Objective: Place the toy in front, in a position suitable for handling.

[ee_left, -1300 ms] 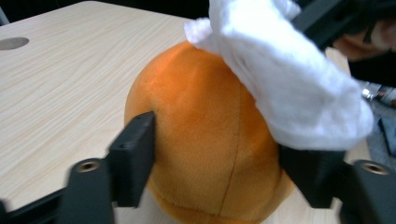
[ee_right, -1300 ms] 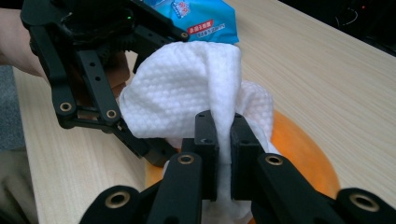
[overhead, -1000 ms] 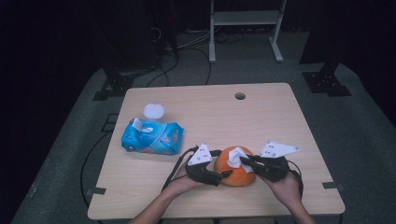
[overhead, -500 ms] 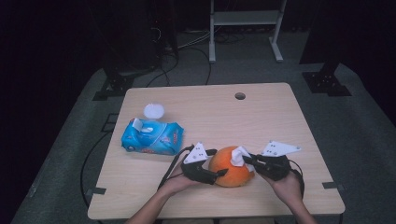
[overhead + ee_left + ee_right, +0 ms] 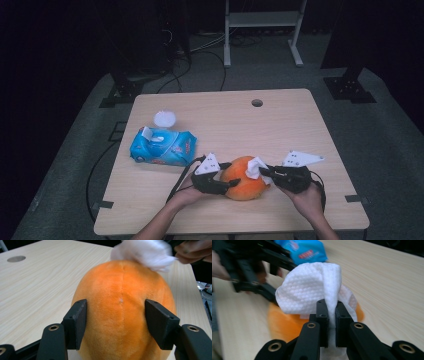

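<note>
- the blue wipes pack (image 5: 162, 147) carries red lettering on its front, too blurred to read in the high view or the right gripper view.
- one orange plush toy (image 5: 246, 177) lies near the front edge of the table (image 5: 280, 125), between the two grippers.
- the left gripper (image 5: 220, 181) has just been closing its jaws; the left gripper view has the toy between them, both pads against its fuzzy sides, so it grips the toy.
- that same view brings out a seam running down the middle of the plush, which the high view is too far off to give.
- the right gripper (image 5: 265, 173) is clamped tight on one white wipe (image 5: 312, 290); the right gripper view shows its dotted weave, with the wipe resting on top of the toy.
- count: two grippers, one toy, one held wipe, one wipes pack, one white round lid (image 5: 164, 119) just behind the pack, one round hole (image 5: 257, 103) near the table's far edge.
</note>
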